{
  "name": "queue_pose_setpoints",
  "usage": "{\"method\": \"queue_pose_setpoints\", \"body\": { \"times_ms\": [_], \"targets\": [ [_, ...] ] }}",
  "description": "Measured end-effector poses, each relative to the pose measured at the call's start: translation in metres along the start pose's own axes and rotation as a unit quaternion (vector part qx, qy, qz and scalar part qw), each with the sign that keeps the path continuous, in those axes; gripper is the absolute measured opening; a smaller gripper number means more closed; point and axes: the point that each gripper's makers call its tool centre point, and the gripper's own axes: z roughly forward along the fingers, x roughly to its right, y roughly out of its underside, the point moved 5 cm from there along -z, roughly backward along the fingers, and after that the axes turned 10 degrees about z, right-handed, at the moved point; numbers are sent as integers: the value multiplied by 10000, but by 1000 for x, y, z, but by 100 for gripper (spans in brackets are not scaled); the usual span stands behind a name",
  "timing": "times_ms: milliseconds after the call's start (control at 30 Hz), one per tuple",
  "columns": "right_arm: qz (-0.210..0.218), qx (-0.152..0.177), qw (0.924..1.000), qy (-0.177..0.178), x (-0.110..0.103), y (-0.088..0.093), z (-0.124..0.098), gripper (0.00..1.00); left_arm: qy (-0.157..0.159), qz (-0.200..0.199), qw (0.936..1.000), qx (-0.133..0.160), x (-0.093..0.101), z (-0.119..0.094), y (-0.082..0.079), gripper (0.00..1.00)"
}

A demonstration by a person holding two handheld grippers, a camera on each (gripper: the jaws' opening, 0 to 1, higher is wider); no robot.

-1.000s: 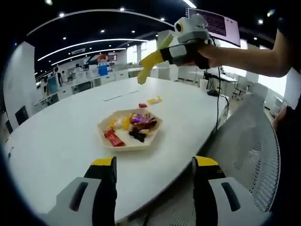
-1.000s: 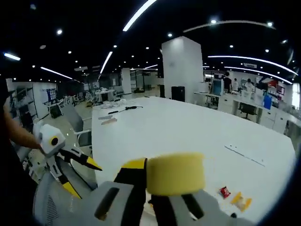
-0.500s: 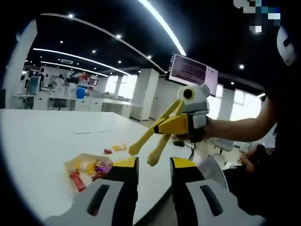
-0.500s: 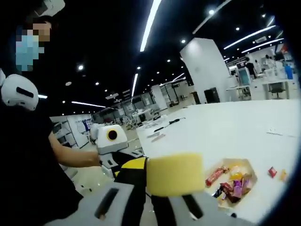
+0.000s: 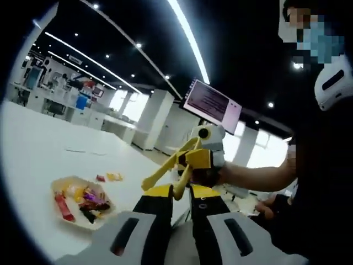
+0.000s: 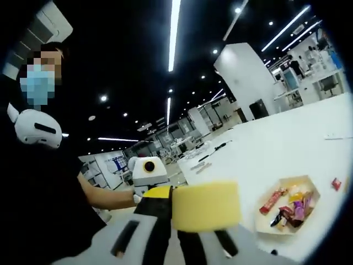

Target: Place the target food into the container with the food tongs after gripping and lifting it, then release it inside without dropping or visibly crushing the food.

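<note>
Tongs (image 5: 165, 174) are held by the right gripper (image 5: 205, 160), tips apart, nothing gripped. Tray (image 5: 58, 185) of snacks (image 5: 83, 199) is seen at 8 o'clock. Left gripper (image 5: 180, 194) nearly closed, empty.

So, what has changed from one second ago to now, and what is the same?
The left gripper has closed: its jaws stood wide apart and are now almost together, holding nothing. Both cameras tilted upward, so apparent shifts of the table are camera motion. The right gripper still holds the yellow tongs. The snacks stay in the tray, and two loose pieces remain beside it.
</note>
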Motion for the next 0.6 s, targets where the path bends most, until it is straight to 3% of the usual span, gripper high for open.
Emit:
{"method": "queue_pose_setpoints", "body": {
  "times_ms": [33, 100, 200, 367, 467, 533, 600],
  "targets": [
    [10, -31, 10000, 0, 0, 1, 0, 1, -55, 0, 9999, 126, -2, 0, -4, 8],
    [106, 58, 9999, -55, -2, 1, -1, 1, -54, 115, 9999, -43, -1, 0, 0, 1],
    [232, 173, 9995, -105, -3, 1, -4, 1, 25, 20, 10000, 29, 3, 1, -2, 2],
    [303, 476, 9982, -186, -11, -4, -9, 1, 245, -218, 9993, -160, 14, 4, 2, 17],
    [194, 286, 9988, -349, -17, 1, -9, 1, 243, -50, 9997, 37, 18, 6, -2, 4],
    [305, 405, 9977, -448, -18, 3, -8, 1, 277, -247, 9988, 332, 20, 4, -8, 3],
    [299, 530, 9972, -425, -20, 5, -8, 1, 234, -145, 9993, 253, 22, 1, -4, 3]
  ]
}}
